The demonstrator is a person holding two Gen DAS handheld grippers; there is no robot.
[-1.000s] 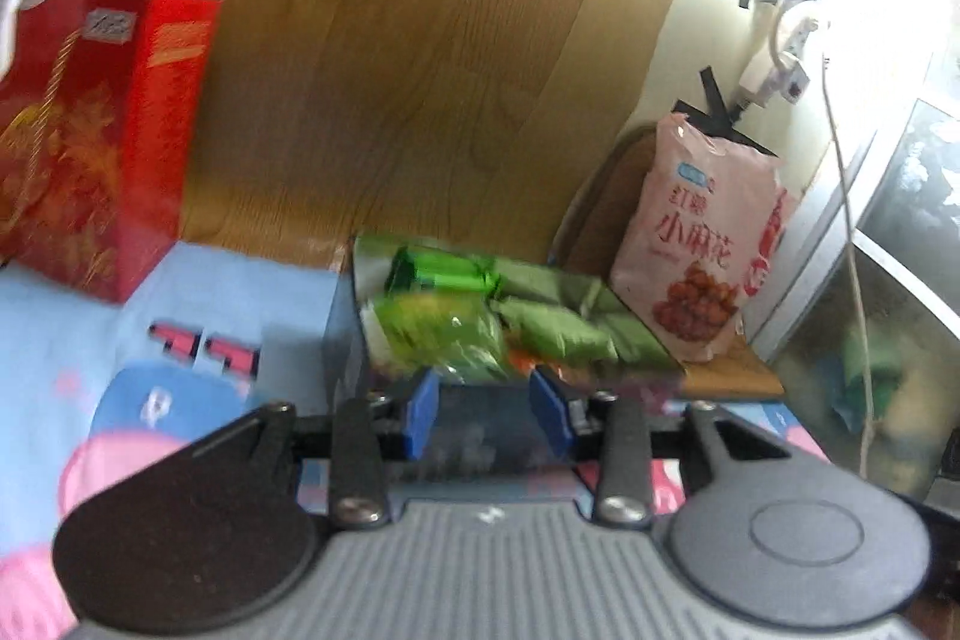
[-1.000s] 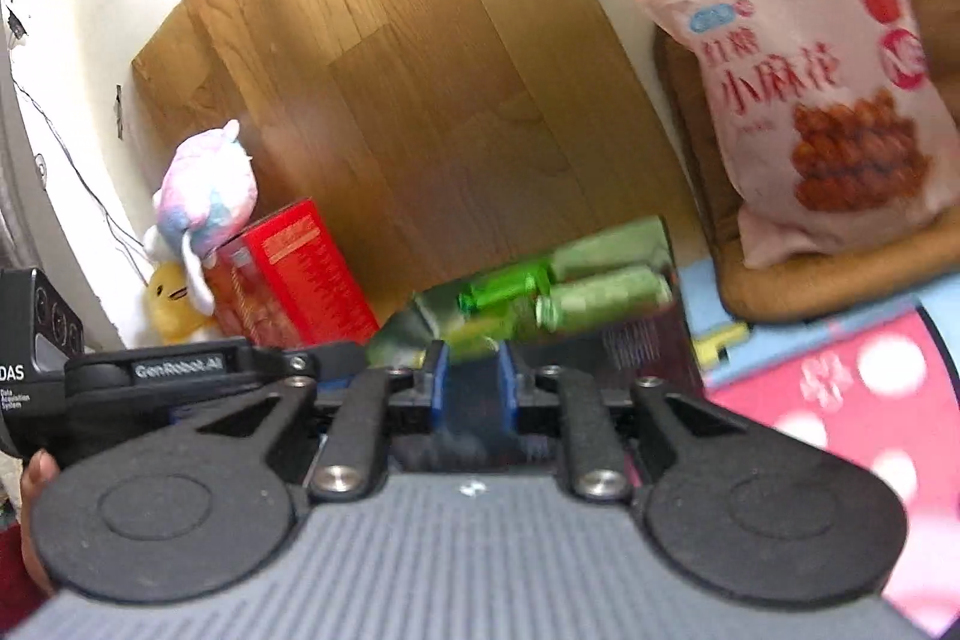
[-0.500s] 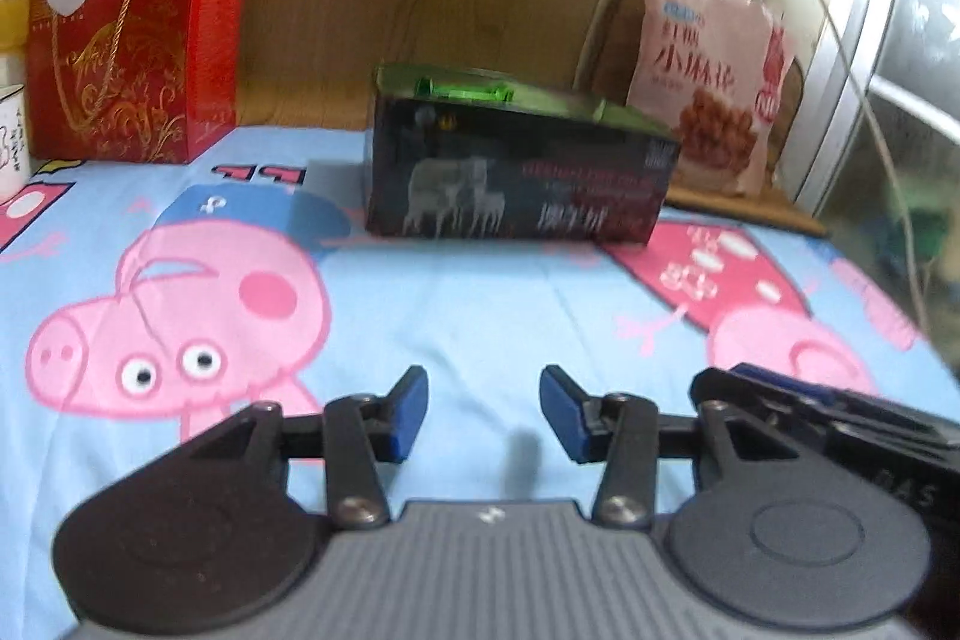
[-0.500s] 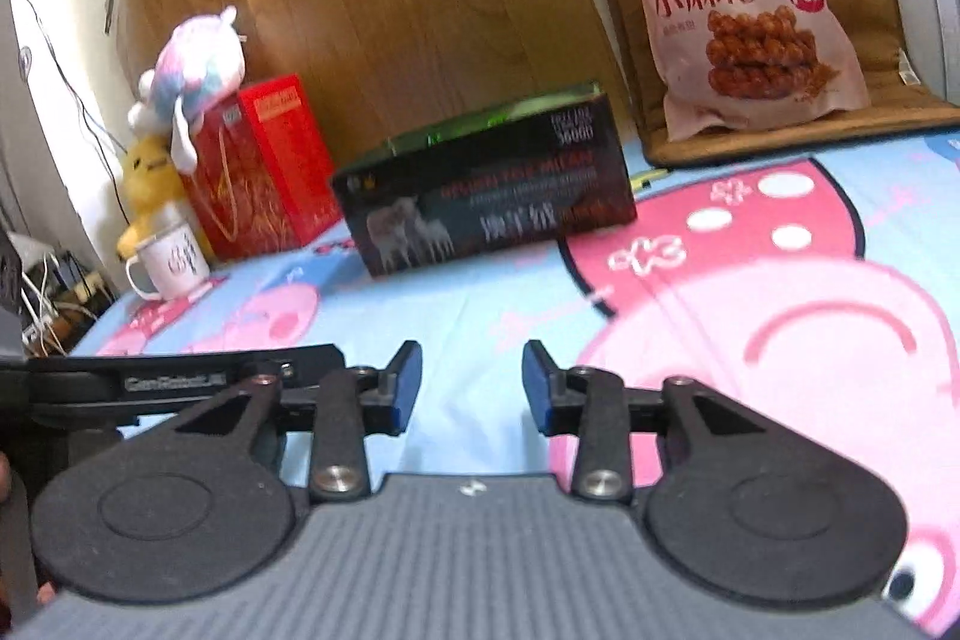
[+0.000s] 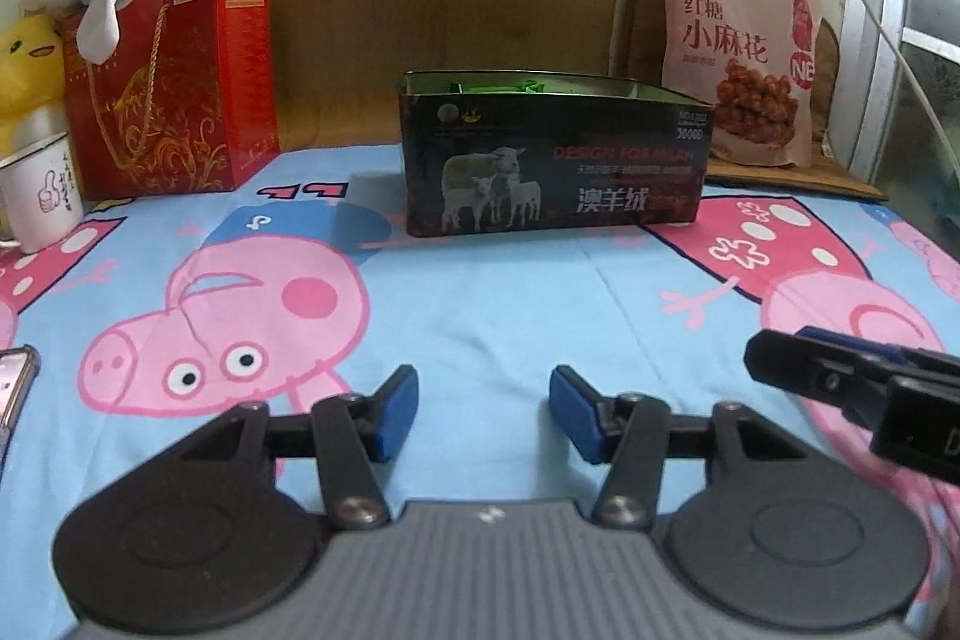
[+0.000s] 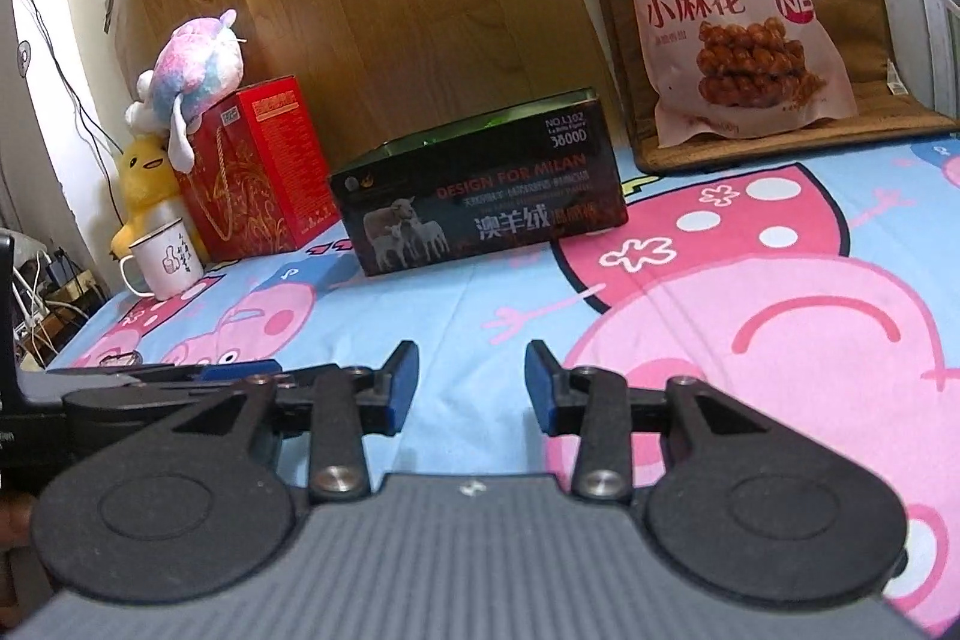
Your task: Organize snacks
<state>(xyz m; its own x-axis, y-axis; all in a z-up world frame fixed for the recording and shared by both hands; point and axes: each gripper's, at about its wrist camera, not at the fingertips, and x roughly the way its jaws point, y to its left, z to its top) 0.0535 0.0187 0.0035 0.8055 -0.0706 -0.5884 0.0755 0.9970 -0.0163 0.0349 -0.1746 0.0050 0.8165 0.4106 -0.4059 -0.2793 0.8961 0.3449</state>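
Two grippers low over the bed [image 5: 480, 292], both empty. Left gripper [image 5: 483, 412] jaws wide; right gripper [image 6: 471, 388] jaws wide. Tin [image 5: 555, 166] stands ahead, green snacks [image 5: 522, 86] inside; pink bag [image 5: 738, 58] behind, right.

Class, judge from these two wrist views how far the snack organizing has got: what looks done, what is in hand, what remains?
Done: green packets already sit inside the dark sheep-print box.
In hand: nothing; the left gripper and right gripper are open and empty above the sheet.
Left: possibly the pink snack bag, outside the box, leaning on the brown cushion.
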